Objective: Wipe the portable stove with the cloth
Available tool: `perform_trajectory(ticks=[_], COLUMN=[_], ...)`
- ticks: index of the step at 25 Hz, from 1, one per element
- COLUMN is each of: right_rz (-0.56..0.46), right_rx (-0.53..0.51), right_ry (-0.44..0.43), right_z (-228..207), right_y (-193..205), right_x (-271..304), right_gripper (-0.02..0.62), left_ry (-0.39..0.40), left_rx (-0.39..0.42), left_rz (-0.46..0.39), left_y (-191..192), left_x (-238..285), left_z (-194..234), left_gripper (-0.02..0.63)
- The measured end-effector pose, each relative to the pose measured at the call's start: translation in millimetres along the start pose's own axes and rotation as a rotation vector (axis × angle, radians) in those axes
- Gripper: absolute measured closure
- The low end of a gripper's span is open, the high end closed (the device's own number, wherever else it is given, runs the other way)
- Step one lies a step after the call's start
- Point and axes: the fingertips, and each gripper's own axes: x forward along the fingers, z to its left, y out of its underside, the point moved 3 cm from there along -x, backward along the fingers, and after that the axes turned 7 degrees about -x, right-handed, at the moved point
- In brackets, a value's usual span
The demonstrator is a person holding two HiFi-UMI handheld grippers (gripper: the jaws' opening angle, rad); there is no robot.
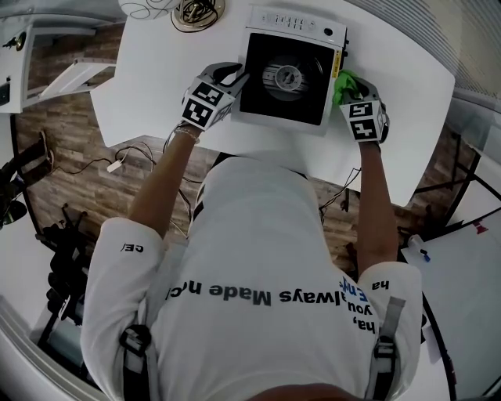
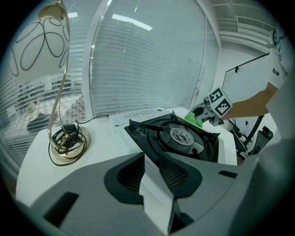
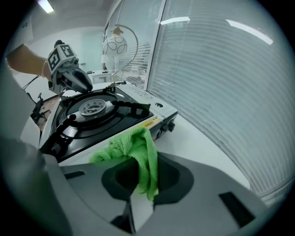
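The portable stove (image 1: 286,74), white with a black top and round burner, stands on the white table (image 1: 149,94). My left gripper (image 1: 237,78) is at its left edge; in the left gripper view (image 2: 159,159) the jaws are closed together, tips against the stove (image 2: 182,136). My right gripper (image 1: 348,88) is at the stove's right side, shut on a green cloth (image 1: 343,82). In the right gripper view the cloth (image 3: 133,147) hangs out of the gripper (image 3: 143,184) and droops over the stove's (image 3: 92,110) near edge. The cloth (image 2: 193,119) also shows beyond the burner.
A lamp base with a coiled cable (image 1: 196,12) sits on the table behind the stove, left of it; its globe shade (image 2: 39,46) hangs above. The stove's control knobs (image 3: 168,126) face the window blinds. The table's front edge lies just behind both grippers.
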Motion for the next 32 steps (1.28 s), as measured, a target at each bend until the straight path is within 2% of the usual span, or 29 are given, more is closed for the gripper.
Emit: perform_trajectory(ticks=[9,13,16,21,28,32], right_rz=[0.009,0.009,-0.003,-0.086,-0.277,-0.387], right_rx=[-0.033,-0.010,0.041,0.157,0.308,0.345], right_ry=[-0.005,0.018,0.059,0.122,0.192,0.229], right_z=[-18,-21,-26,-37,-39,-32], right_y=[-9,-5,-3,-7,-34,-59], right_x=[14,7,-7,-48,-122,-169], right_gripper=[0.535,0.535,0.535,0.535,0.535,0.535], left_ry=[0.004,0.005,-0.012,-0.030,-0.053,-0.017], left_rx=[0.011,0.004,0.028,0.037,0.048,0.031], left_rz=[0.006,0.015,0.011,-0.086,-0.262,-0.347], left_y=[0,-1,-5,-31,-81,-106], left_x=[-1,-1,-3,-17,-55,-79], left_z=[-1,0,-3,-16,-46,-68], left_gripper=[0.514,0.514,0.514,0.515,0.534,0.535])
